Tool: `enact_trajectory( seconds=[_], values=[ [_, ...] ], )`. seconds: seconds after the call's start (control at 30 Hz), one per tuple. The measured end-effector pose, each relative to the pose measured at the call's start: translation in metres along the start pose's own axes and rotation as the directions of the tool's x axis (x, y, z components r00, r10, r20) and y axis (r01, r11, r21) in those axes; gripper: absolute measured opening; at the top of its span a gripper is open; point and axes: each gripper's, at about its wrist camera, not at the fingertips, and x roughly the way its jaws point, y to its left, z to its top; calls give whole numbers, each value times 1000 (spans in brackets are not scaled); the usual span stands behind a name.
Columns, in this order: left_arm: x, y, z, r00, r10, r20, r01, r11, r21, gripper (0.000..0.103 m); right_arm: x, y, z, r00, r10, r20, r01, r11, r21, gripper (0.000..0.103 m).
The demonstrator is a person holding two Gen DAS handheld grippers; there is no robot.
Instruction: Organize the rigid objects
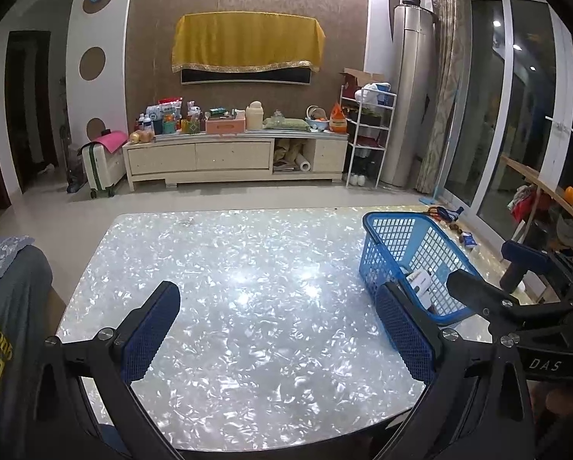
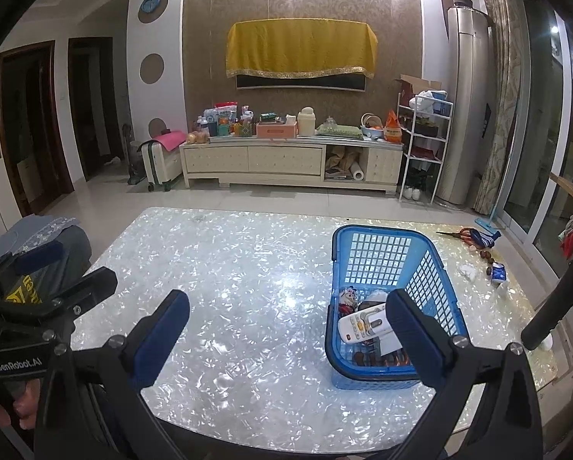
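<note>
A blue plastic basket (image 2: 432, 264) stands on the right part of the shiny pearl-patterned table (image 2: 248, 268). It holds white remote controls (image 2: 359, 324), a small figurine (image 2: 348, 297) and several dark items. The basket also shows in the left wrist view (image 1: 386, 264). My left gripper (image 1: 282, 329) is open and empty above the table's near middle, left of the basket. My right gripper (image 2: 286, 333) is open and empty, its right finger in front of the basket's near end. Each gripper shows at the edge of the other's view.
Scissors with orange handles (image 2: 463, 234), a blue cloth item (image 2: 484, 239), a crumpled tissue (image 2: 468, 271) and a small blue-white container (image 2: 498, 271) lie on the table's far right. A grey garment (image 1: 6, 306) hangs at the left edge. A TV cabinet (image 2: 290, 161) stands across the floor.
</note>
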Motion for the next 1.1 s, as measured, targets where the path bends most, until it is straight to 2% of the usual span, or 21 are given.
enact_trajectory(
  seconds=[0.63,0.87,0.93,1.1],
  values=[
    [-1,0,1,1000,-7,-3,7,1000,6,102,-1,-1,0,1000,15,-9,-15,1000,18,103],
    [-3,-3,-1,997,-74,0,74,997,28,103,1,1,0,1000,2,-20,-2,1000,11,103],
    [-6,-5,-1,998,-53,21,53,998,34,103,1,0,-1,1000,-3,-21,3,1000,16,103],
    [-5,-5,2,999,-49,19,48,998,36,103,-3,-4,0,1000,8,-14,-7,1000,27,103]
  ],
)
